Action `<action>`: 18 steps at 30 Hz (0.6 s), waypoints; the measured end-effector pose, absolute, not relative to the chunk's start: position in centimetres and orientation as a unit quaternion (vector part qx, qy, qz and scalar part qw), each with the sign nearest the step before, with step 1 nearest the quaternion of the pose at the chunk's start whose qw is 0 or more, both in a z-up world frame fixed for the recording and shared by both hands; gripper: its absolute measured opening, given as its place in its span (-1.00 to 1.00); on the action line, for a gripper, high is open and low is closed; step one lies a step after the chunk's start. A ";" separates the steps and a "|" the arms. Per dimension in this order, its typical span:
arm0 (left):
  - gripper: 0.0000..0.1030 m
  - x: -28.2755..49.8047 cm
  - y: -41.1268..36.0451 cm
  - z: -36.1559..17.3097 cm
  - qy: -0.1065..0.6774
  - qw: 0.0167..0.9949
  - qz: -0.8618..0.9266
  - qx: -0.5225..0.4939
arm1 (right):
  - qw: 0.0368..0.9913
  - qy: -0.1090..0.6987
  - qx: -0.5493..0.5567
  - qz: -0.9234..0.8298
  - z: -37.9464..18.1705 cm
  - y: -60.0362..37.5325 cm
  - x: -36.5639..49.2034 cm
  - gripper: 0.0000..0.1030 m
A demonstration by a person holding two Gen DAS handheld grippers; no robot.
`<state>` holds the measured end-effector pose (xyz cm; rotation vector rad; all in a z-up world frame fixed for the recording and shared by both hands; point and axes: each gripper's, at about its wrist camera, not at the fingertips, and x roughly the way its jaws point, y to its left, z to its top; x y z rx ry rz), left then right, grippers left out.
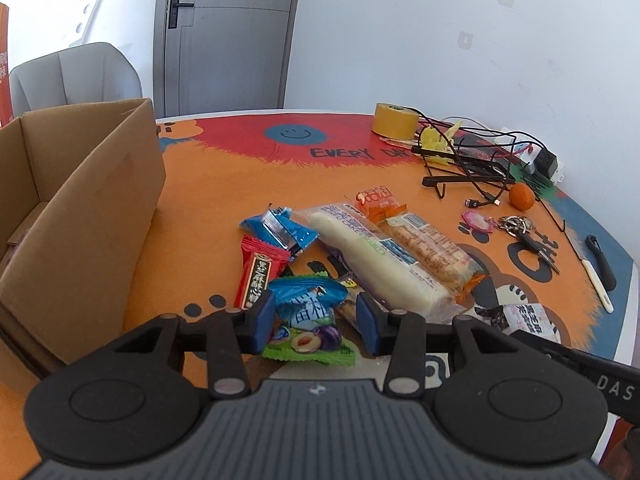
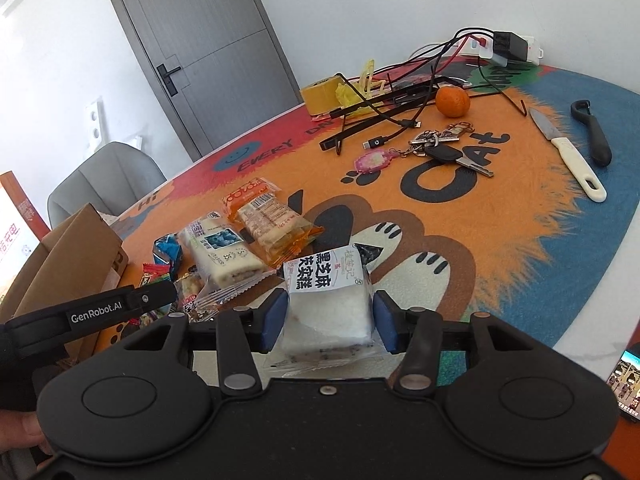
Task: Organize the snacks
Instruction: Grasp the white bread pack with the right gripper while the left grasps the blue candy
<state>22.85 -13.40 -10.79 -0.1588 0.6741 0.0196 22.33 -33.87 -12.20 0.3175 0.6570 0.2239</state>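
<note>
- The cardboard box (image 1: pixel 80 200) sat at the far left of the table (image 1: pixel 224 184), top open. What I could see of the inside looked bare, though most of the floor was hidden by the near wall.
- Just right of the box was a strip of open orange mat, then the snack pile: red bar (image 1: pixel 260 272), blue packet (image 1: pixel 280 232), long white cake roll (image 1: pixel 372 260) and orange-wrapped cake (image 1: pixel 424 240) lying side by side, touching.
- The left gripper (image 1: pixel 316 320) was low over the near end of that pile with a blue-and-green plum candy bag (image 1: pixel 308 320) between its blue pads. Left pad looked to be against the bag, right pad showed a small gap, so not pinched.
- The right gripper (image 2: pixel 330 320) straddled a black sesame cake pack (image 2: pixel 328 300) near the table's front edge; there were slivers of gap on both sides, so spread rather than clamped.
- Further right: keys (image 2: pixel 440 148), tangerine (image 2: pixel 452 101), tangled cables (image 2: pixel 400 96), a knife (image 2: pixel 568 156) and peeler (image 2: pixel 594 132) near the right rim.
- The biggest free patch was the mat's middle, beyond the snacks.
</note>
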 end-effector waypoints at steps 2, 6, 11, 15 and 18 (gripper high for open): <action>-0.25 22.7 -13.3 -10.9 0.341 0.936 0.004 -0.092 | 0.930 0.319 0.150 0.109 -12.2 -33.6 22.3 0.01; -0.26 22.8 -13.5 -11.4 0.343 0.935 0.007 -0.085 | 0.931 0.316 0.145 0.110 -12.2 -33.4 22.1 0.06; -0.26 23.1 -13.3 -11.8 0.342 0.935 0.010 -0.091 | 0.932 0.315 0.142 0.109 -12.2 -33.3 22.1 0.08; -0.37 22.8 -13.1 -11.7 0.346 0.934 -0.001 -0.092 | 0.934 0.314 0.133 0.107 -12.2 -32.9 22.0 0.08; -0.38 22.3 -12.7 -11.4 0.344 0.934 -0.001 -0.097 | 0.934 0.314 0.135 0.107 -12.2 -32.7 22.0 -0.09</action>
